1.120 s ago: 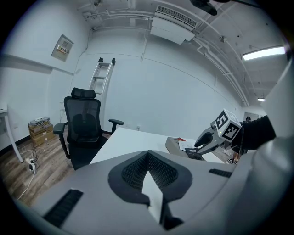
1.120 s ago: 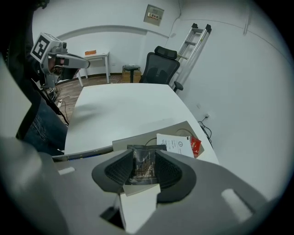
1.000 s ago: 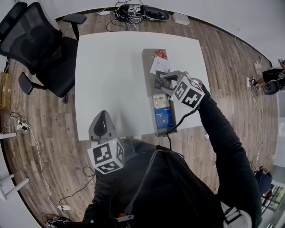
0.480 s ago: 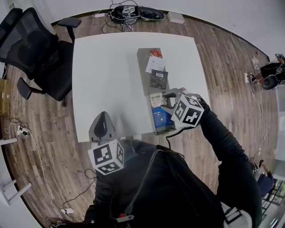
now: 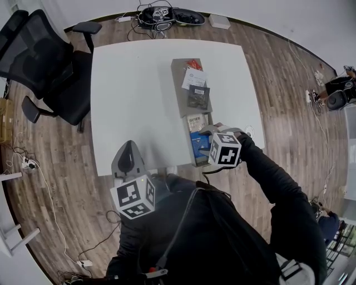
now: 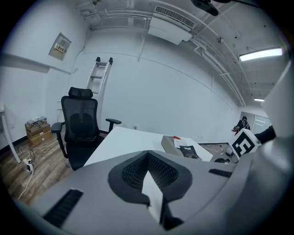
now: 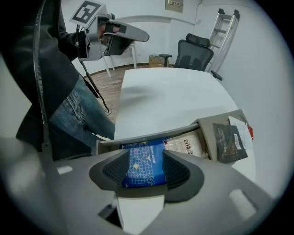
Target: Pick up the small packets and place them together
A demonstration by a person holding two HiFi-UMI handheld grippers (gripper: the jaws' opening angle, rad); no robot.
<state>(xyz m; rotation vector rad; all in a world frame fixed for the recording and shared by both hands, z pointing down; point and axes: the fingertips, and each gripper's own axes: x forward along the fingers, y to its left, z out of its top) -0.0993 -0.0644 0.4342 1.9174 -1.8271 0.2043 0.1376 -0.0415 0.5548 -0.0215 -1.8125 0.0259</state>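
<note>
A long grey box (image 5: pixel 179 83) lies on the white table (image 5: pixel 133 94). Its far half carries a red packet (image 5: pixel 192 63), a white packet (image 5: pixel 193 78) and a dark packet (image 5: pixel 198 97). A beige packet (image 5: pixel 194 121) and a blue packet (image 5: pixel 197 140) lie in its near half. My right gripper (image 5: pixel 207 146) points steeply down over the blue packet (image 7: pixel 141 165). Its jaws have just been opening and stand open to either side of the packet, not pressing it. The left gripper (image 5: pixel 129 160) hangs shut and empty off the table's near edge.
A black office chair (image 5: pixel 47 61) stands left of the table. Cables and a bag (image 5: pixel 167 16) lie on the floor beyond the far edge. The person's body fills the near side. A ladder (image 6: pixel 98 75) leans on the far wall.
The right gripper has come from the dark packet at the box's middle back to the near end and sunk over the blue packet. The dark packet now lies uncovered. The left gripper kept still.
</note>
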